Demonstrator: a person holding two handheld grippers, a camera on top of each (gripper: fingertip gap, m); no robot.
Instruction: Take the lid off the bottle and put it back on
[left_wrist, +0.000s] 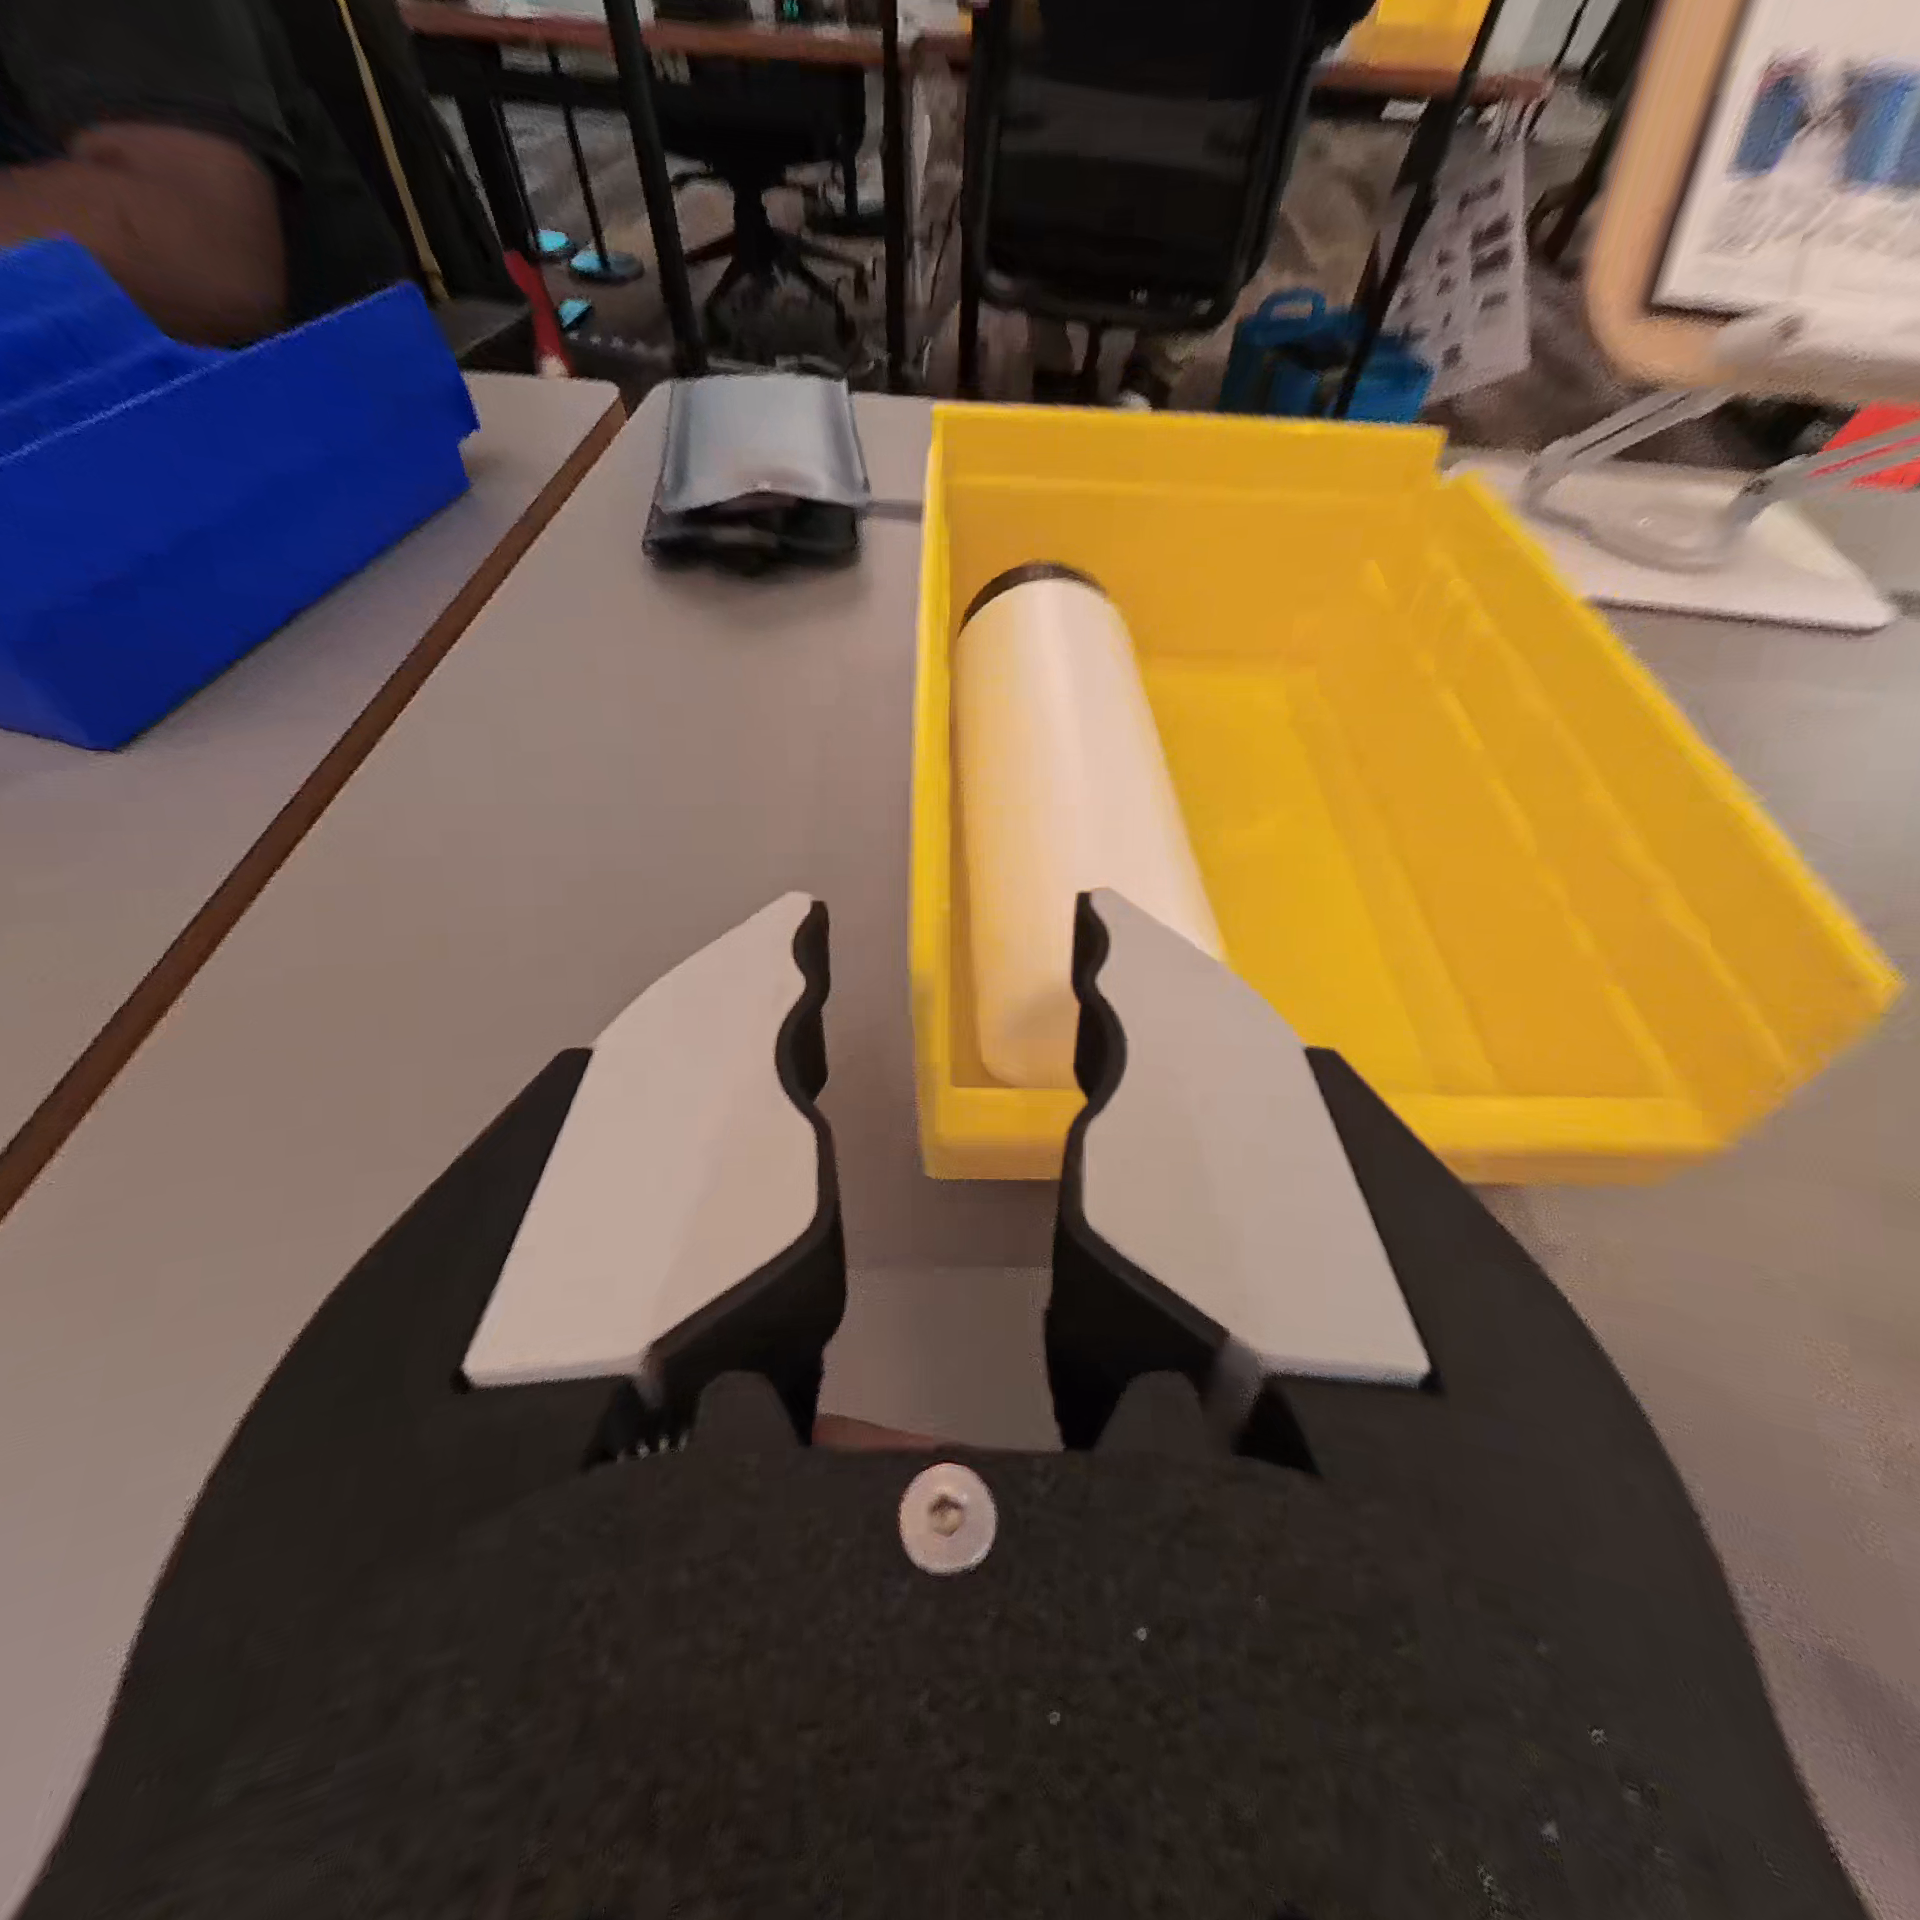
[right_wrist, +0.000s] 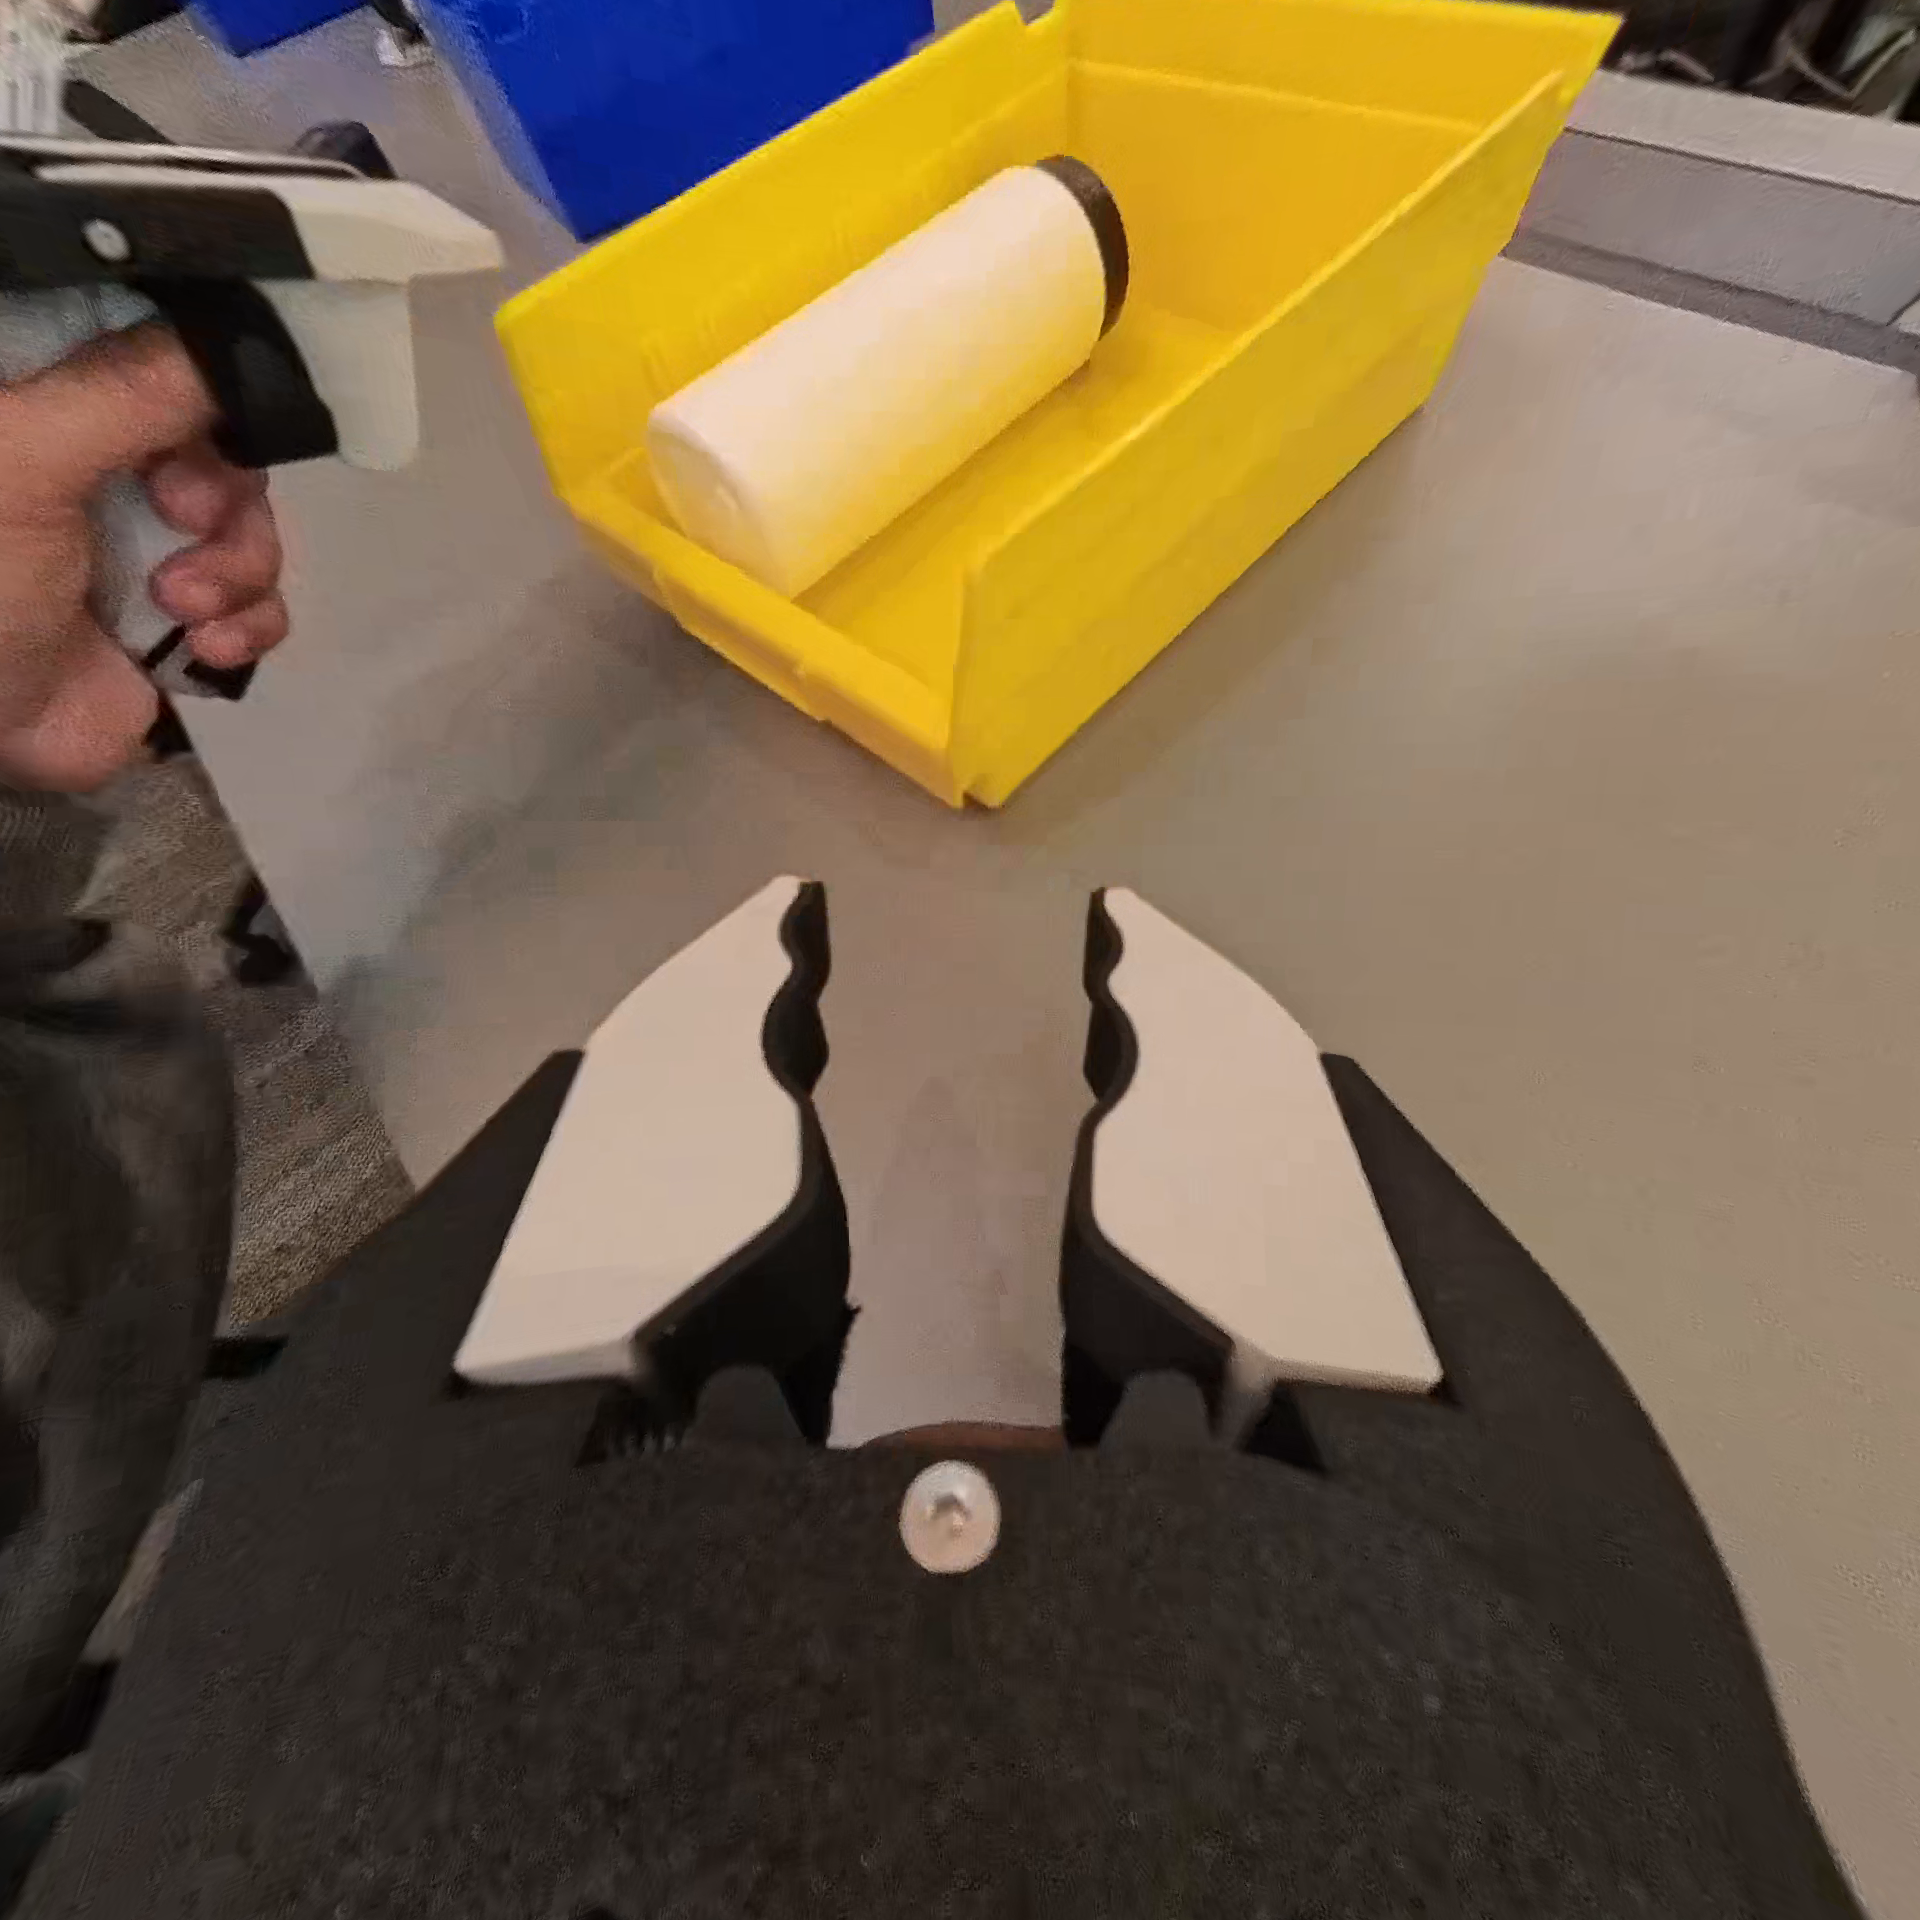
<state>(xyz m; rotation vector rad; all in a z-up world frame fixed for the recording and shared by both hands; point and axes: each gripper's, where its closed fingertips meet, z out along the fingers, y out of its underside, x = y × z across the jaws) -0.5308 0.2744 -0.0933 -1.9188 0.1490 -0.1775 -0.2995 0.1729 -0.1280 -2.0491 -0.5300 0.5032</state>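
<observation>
Left wrist view: left gripper (left_wrist: 951, 914) empty, jaws parted to a moderate gap, held above the grey table (left_wrist: 623, 883) at the near left corner of the yellow bin (left_wrist: 1558, 831). Cream bottle (left_wrist: 1060, 810) lies on its side along the bin's left wall, dark lid (left_wrist: 1039, 575) on, at the far end. Right wrist view: right gripper (right_wrist: 956, 904) likewise parted, empty, short of the bin (right_wrist: 1143, 582).

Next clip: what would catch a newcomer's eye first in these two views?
The bright yellow bin on the grey table stands out first, with a cream bottle lying on its side inside, its dark lid on the far end. Both the left gripper and the right gripper are open and empty, short of the bin. A blue bin sits on the neighbouring table, far left.
</observation>
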